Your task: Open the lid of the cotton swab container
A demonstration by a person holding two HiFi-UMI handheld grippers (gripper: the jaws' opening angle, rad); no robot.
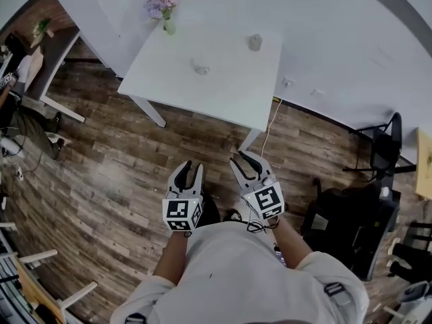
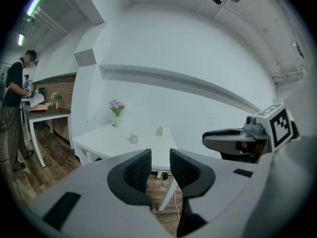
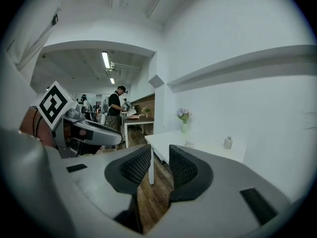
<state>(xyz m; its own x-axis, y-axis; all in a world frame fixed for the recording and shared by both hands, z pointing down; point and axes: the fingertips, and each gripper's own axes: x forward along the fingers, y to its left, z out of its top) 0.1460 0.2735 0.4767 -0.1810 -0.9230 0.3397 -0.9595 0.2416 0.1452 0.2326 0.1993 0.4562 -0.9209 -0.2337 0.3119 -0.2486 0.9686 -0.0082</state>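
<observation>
Left tool (image 2: 160,155): released. Its black ribbed pads stand apart with nothing between them, and its grey shell is smooth and rounded.
Right tool (image 3: 159,150): released too. It has the same ribbed dark pads, with a clear gap and nothing in it.
Where you hold them: side by side in front of your body over the wood-plank floor (image 1: 115,167), well short of the desk (image 1: 229,86).
Marker cubes: one sits on the back of each tool, white with black square patterns.
Cotton swab container (image 1: 200,67): this looks to be the low, clear, round box near the middle of the desk. It is too small to see whether the lid is on, and it is well apart from both tools.
Small bottle (image 1: 254,42): greyish and upright with a narrower top, it stands toward the wall side of the desk, apart from the container.
Vase of flowers (image 1: 164,11): pale vase with lilac and pink blooms, at the desk's far corner.
Desk: matte white, flat top, slim white legs.
Around you: a black office chair (image 1: 385,150) stands to your right, a thin cable (image 1: 268,130) hangs by the desk leg, and a person (image 3: 116,108) stands at another table farther off.
In the way: open floor lies between your tools and the desk.
</observation>
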